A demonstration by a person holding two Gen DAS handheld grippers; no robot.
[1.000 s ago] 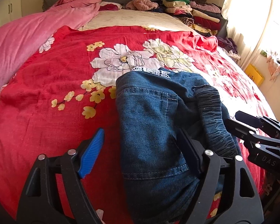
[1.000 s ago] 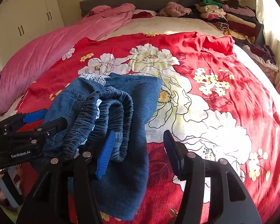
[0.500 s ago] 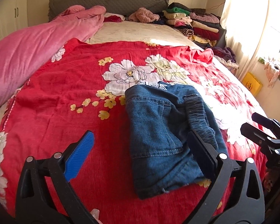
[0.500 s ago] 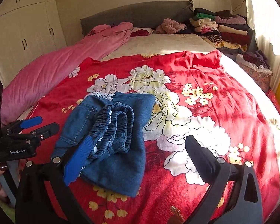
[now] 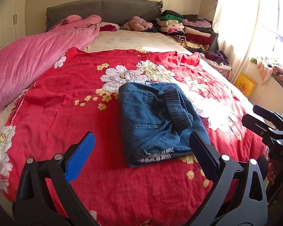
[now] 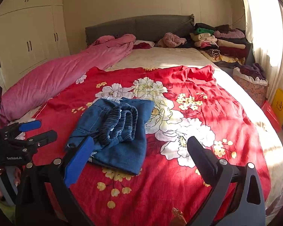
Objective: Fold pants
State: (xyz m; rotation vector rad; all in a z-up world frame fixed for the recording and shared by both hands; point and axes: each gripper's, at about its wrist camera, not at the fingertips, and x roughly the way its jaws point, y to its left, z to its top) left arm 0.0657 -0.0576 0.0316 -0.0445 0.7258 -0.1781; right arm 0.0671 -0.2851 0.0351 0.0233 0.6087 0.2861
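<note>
The left tool (image 5: 141, 154) hangs released, jaws wide and empty, short of the near edge of the folded denim pants (image 5: 158, 120). The right tool (image 6: 139, 154) is likewise released, just right of the pants. The pants lie on the red floral blanket (image 5: 66, 98), with a pink duvet (image 5: 28, 60) left of them.
</note>
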